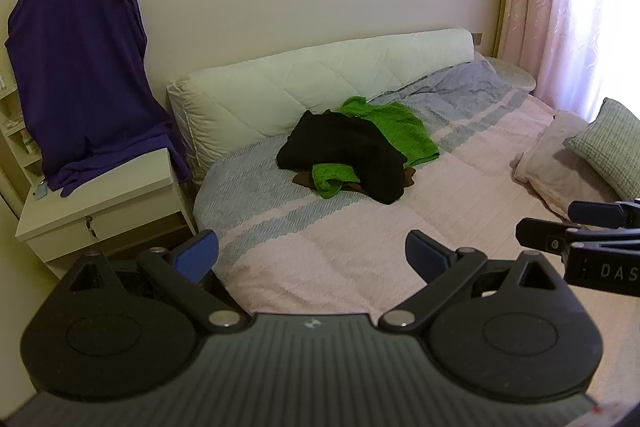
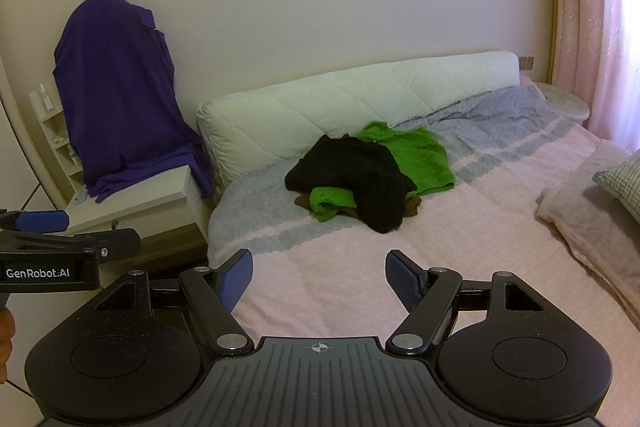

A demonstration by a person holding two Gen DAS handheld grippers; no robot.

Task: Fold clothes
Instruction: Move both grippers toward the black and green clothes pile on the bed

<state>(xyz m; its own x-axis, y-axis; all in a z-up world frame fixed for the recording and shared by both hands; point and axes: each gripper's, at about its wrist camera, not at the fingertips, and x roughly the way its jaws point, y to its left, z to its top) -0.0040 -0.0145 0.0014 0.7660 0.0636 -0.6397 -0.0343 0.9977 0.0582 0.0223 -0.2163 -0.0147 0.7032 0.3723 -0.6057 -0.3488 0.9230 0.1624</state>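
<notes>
Grippers both empty: my left gripper [image 1: 312, 255] has its jaws spread wide, my right gripper [image 2: 319, 277] also stands apart, each angled down over the near edge of the bed [image 1: 360, 251]. Clothes pile [image 1: 352, 151] sits well beyond them, mid-bed, just before the white bolster [image 1: 320, 83]: black garment [image 1: 348, 147] on top, green knit [image 1: 392, 127] tangled under it, something brown [image 1: 408, 179] beneath. Risk: pinching the black layer may drag the green knit along, since a sleeve pokes out underneath. Bedspread could also get caught if I close too low.
</notes>
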